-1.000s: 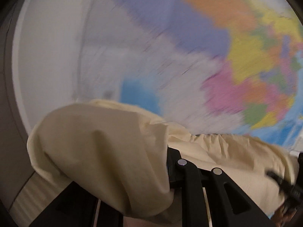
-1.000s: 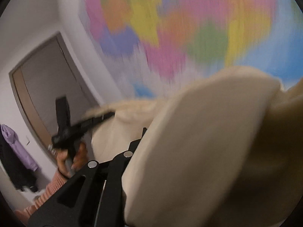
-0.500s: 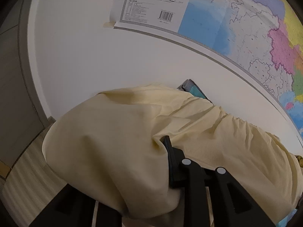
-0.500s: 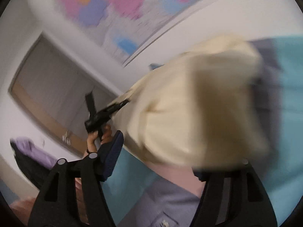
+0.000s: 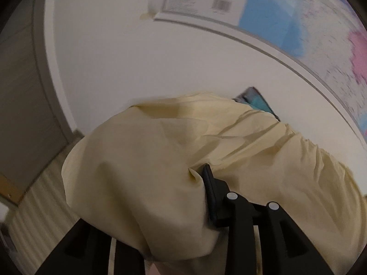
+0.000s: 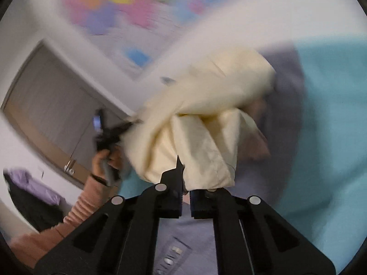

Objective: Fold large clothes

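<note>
A pale yellow garment (image 5: pixel 160 183) hangs in the air between two hand-held tools, above a bed with a teal and grey cover (image 6: pixel 321 137). The left tool (image 5: pixel 195 206) is clamped on one bunched edge of the cloth, which drapes over its fingers and hides one of them. The right tool (image 6: pixel 184 188) has its fingers drawn nearly together on another corner of the garment, folds spilling up and away from them. In the right wrist view the person's left hand (image 6: pixel 103 160) grips the other tool's handle. A coloured wall map (image 5: pixel 298 11) and a grey door (image 6: pixel 50 105) fill the background.
</note>
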Tool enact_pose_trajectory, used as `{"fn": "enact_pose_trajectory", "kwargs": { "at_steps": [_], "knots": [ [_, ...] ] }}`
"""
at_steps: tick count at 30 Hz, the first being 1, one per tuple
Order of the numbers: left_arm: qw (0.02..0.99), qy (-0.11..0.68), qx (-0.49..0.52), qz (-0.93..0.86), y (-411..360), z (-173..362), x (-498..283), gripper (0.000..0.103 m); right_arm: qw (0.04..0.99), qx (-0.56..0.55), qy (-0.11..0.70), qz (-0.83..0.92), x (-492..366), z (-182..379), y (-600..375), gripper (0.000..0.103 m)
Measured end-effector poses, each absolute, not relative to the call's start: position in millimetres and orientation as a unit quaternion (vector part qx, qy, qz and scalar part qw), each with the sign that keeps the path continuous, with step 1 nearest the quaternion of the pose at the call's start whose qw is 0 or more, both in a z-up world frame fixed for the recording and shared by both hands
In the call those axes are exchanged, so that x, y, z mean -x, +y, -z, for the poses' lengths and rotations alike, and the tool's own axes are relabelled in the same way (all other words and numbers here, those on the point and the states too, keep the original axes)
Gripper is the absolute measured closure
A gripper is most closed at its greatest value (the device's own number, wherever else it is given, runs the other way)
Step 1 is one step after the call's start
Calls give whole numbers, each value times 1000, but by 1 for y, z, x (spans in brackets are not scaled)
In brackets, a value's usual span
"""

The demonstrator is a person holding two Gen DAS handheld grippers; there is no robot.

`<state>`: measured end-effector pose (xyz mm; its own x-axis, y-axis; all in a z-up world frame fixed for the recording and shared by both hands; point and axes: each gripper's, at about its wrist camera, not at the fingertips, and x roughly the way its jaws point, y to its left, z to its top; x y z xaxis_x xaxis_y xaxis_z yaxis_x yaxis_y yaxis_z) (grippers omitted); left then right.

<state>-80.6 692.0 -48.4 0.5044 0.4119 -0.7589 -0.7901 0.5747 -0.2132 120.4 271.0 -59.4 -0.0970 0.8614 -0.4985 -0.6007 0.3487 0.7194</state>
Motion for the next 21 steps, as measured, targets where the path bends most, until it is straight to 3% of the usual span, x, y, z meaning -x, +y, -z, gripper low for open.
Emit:
{"fn": "enact_pose_trajectory", "kwargs": {
  "at_steps": [4,11,18,21],
  "knots": [
    [810,347,276,-383,688,52,82,70,658,-133,516,-532,-116,78,263,97],
    [825,347,198,-401,647,27,98,64,701,-60,469,-534,-99,27,253,67],
    [851,330,127,-388,611,3,116,47,722,4,397,-566,-74,-17,245,65],
    [842,354,125,-388,624,10,102,46,739,29,362,-568,-69,-31,258,62]
  ]
}}
